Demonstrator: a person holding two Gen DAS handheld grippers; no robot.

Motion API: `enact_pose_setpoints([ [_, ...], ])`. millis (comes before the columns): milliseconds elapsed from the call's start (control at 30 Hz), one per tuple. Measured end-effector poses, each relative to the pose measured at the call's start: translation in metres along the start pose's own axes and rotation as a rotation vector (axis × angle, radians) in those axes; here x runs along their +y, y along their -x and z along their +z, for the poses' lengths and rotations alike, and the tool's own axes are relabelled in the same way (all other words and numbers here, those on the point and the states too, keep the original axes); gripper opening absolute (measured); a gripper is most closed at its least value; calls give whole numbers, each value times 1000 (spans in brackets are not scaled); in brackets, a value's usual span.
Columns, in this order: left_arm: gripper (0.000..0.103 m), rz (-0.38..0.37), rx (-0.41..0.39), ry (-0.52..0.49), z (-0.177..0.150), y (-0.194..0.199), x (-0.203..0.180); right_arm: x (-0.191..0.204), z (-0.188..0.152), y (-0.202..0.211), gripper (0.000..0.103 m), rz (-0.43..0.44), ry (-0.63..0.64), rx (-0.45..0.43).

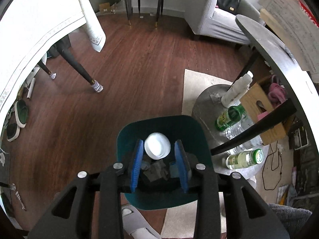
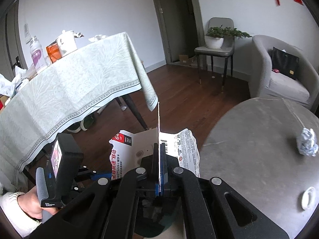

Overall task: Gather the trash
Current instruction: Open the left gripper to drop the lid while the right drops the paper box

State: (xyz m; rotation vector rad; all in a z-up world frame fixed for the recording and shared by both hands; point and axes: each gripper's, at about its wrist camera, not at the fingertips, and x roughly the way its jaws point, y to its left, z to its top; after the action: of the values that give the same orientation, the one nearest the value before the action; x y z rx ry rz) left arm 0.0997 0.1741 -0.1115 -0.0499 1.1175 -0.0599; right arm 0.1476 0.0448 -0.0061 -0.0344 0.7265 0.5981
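1. The left gripper (image 1: 159,159) is matte black with blue ribbed pads; its jaws stand apart, holding nothing, above a dark teal plastic bin (image 1: 201,137) with rounded corners.
2. Inside the bin lie a white round paper cup (image 1: 157,145) and crumpled grey scraps (image 1: 156,170), both seen between the spread fingers.
3. The right gripper (image 2: 159,159) is clamped on a torn white cardboard package with red and black print (image 2: 127,155); one thin flap of it stands upright on edge between the pads, and the rest fans out to either side.
4. The teal rim shows under this gripper in the right wrist view, so the package hangs above the bin.
5. A crumpled ball of white paper (image 2: 307,144) sits on the round grey stone-look table (image 2: 249,139), well apart from the package; a small white ring-shaped piece (image 2: 308,198) lies nearer the table's edge.
6. Beside the bin, on a lower grey round shelf (image 1: 203,103), stand a white plastic bottle (image 1: 237,89), a green glass bottle (image 1: 229,116), clear plastic bottles (image 1: 241,127) and a light wooden box (image 1: 261,109).
7. A black table leg (image 1: 253,127) slants across these bottles.
8. The floor is dark reddish wood plank (image 1: 129,69); a pale patterned tablecloth (image 2: 69,83) drapes a second table.
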Motion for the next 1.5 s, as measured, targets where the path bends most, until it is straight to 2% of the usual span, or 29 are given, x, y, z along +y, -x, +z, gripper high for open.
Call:
enact_pose_setpoints([
  [133, 46, -13, 0, 16, -2, 2, 9, 13, 0, -17, 1, 8, 15, 24],
  [333, 50, -29, -34, 33, -3, 14, 24, 28, -1, -42, 1, 13, 33, 64],
  [733, 49, -46, -145, 114, -1, 52, 60, 52, -17, -95, 1, 11, 70, 197],
  [1033, 48, -54, -219, 127, 0, 78, 69, 69, -39, -138, 1, -9, 107, 331],
  [1333, 48, -85, -247, 139, 1, 94, 74, 72, -65, -163, 1, -39, 131, 442],
  [1500, 48, -96, -257, 131, 2, 97, 68, 69, -76, -164, 2, -108, 165, 473],
])
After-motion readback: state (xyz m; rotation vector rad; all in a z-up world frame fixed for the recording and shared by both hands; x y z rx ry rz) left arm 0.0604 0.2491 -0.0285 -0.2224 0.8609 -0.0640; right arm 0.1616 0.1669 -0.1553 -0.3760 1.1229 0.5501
